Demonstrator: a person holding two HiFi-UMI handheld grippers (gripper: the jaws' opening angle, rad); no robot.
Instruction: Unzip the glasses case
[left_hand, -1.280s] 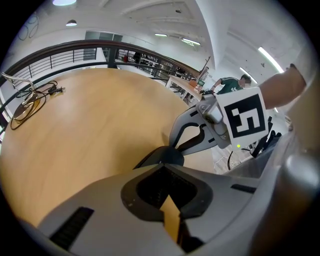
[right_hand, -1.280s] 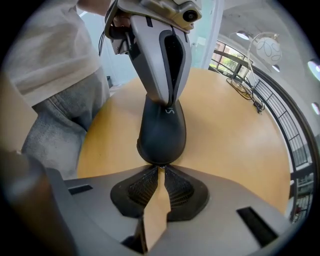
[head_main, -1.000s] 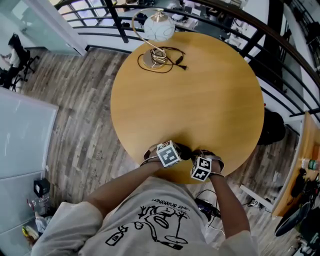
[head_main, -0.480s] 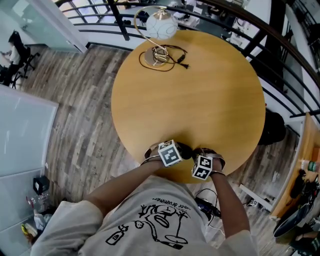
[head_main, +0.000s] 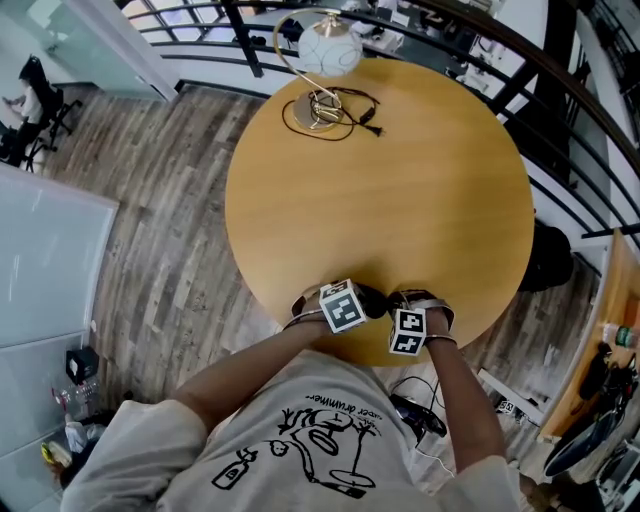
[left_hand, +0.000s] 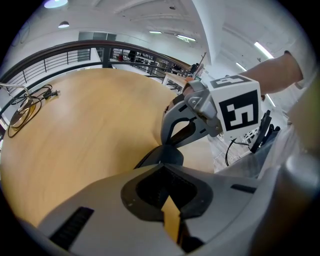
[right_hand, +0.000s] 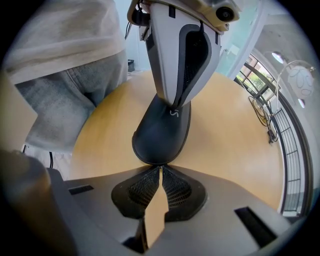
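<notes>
A black glasses case (head_main: 373, 299) lies at the near edge of the round wooden table (head_main: 400, 190), held between both grippers. In the right gripper view the glasses case (right_hand: 162, 132) runs straight away from my right gripper (right_hand: 159, 171). That gripper is shut on the near tip, and what it pinches there is hidden. My left gripper (right_hand: 181, 95) clamps the far end from above. In the left gripper view my left gripper (left_hand: 168, 161) is shut on the dark case (left_hand: 156, 156), with the right gripper (left_hand: 186, 131) and its marker cube (left_hand: 239, 110) just beyond.
A desk lamp with a white globe (head_main: 328, 50) and its coiled black cable (head_main: 340, 108) stand at the table's far side. A black railing (head_main: 560, 90) curves behind the table. The person's body presses against the near edge, with wooden floor (head_main: 160, 240) to the left.
Both grippers stay clamped on the case at the near edge. The right gripper's marker cube has shifted slightly right and turned a little.
</notes>
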